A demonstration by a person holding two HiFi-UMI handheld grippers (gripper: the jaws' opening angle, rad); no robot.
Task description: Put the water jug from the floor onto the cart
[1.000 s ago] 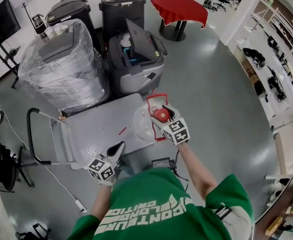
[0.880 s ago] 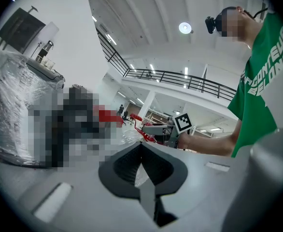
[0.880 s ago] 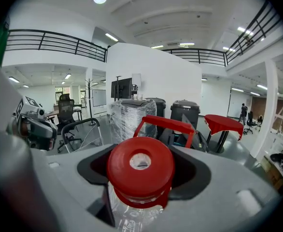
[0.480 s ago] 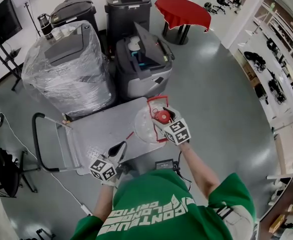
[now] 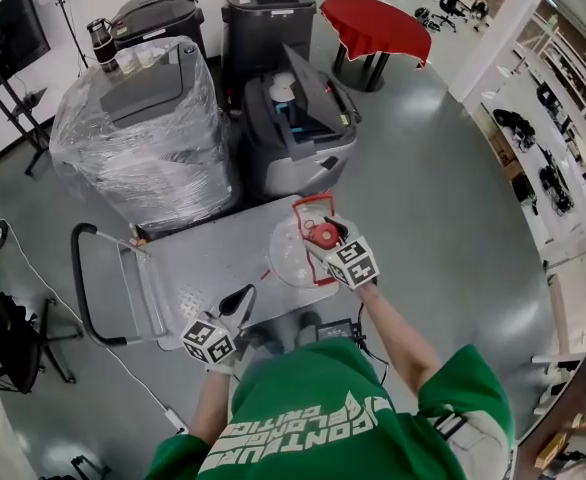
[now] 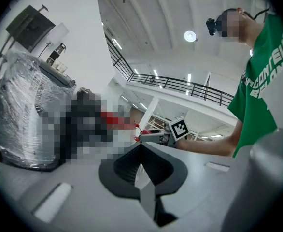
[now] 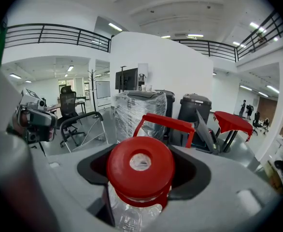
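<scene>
The clear water jug (image 5: 295,250) has a red cap (image 5: 323,234) and a red handle (image 5: 313,205). It is upright at the right end of the grey flat cart (image 5: 198,268); whether its base rests on the deck is hidden. My right gripper (image 5: 329,240) is shut on the jug's neck just under the cap (image 7: 140,164), and the red handle (image 7: 166,123) sticks up behind. My left gripper (image 5: 241,296) hovers at the cart's near edge, left of the jug. Its jaws (image 6: 142,161) are shut with nothing between them.
Behind the cart stand a plastic-wrapped machine (image 5: 138,133), an open grey machine (image 5: 298,128) and two dark bins (image 5: 268,8). A red-clothed table (image 5: 373,23) is further back. The cart's push handle (image 5: 81,288) is at the left, beside a black chair (image 5: 3,333) and a floor cable (image 5: 123,373).
The head view has shifted a little, so the cart and machines sit slightly lower and to the right. Both grippers and the jug keep their places relative to the cart.
</scene>
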